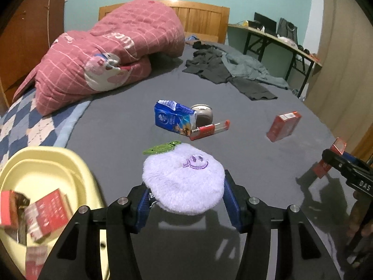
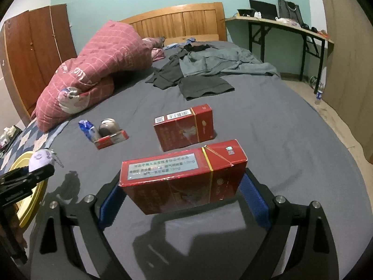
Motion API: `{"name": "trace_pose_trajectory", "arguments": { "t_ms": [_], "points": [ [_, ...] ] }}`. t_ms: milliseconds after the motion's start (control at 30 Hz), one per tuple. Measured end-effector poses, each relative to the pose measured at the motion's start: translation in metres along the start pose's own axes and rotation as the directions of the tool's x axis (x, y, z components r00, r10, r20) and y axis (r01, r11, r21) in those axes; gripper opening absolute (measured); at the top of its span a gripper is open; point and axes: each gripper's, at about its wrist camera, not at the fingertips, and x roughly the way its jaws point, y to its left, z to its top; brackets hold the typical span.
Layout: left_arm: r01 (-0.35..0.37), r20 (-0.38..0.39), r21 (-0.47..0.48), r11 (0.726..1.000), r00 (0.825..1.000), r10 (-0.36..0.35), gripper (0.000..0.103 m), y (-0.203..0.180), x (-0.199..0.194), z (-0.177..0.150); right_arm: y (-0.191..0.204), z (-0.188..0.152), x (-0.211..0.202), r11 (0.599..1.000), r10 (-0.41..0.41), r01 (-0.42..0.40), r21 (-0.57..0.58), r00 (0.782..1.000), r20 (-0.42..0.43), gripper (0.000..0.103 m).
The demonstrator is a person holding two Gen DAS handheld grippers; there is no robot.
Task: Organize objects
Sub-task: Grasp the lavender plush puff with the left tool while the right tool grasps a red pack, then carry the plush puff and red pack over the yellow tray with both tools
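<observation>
Nearest in the left wrist view, the left tool (image 1: 184,200) is clenched on a fluffy lilac pouch (image 1: 184,177) with a stitched smiling face and a green leaf tab, its blue pads pressing the pouch from both sides above the grey bed sheet (image 1: 116,126); just to the left sits a pale yellow basin (image 1: 53,161) at the bed's edge, with several red packs (image 1: 46,212) lying in it; nearest in the right wrist view, the right tool (image 2: 184,198) grips a red carton (image 2: 181,177) by its two ends, label side up, held off the sheet; just beyond it a second red carton (image 2: 184,126) lies on the bed, apart from the held one; further left a small cluster rests together: a blue tissue packet (image 1: 173,117), a round silver-grey object (image 1: 204,114) behind it, and a red lighter (image 1: 209,129) touching the packet's lower corner; beyond these, dark and grey clothes (image 2: 205,70) lie spread across the far half of the bed; a pink checked quilt (image 1: 112,53) is heaped on the left; behind stands the wooden headboard (image 2: 179,21); on the right a folding desk (image 2: 279,23) carries a laptop and bags.
</observation>
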Motion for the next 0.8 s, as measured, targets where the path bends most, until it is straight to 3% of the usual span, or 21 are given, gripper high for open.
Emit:
{"name": "trace_pose_trajectory", "arguments": {
  "t_ms": [267,567,800],
  "points": [
    [0.016,0.029,0.009,1.0,0.999,-0.016,0.054,-0.006,-0.04,-0.013,0.007,-0.004,-0.024,1.0,0.021,-0.021,0.013,1.0,0.005,0.092],
    [0.022,0.03,0.017,1.0,0.999,-0.023,0.054,-0.007,-0.045,-0.01,0.011,-0.001,-0.029,1.0,0.019,-0.019,0.006,1.0,0.001,0.092],
    [-0.014,0.021,0.025,1.0,1.0,0.014,0.054,-0.001,-0.045,-0.012,0.029,-0.004,-0.03,0.999,0.029,-0.03,-0.017,1.0,-0.007,0.092]
  ]
}}
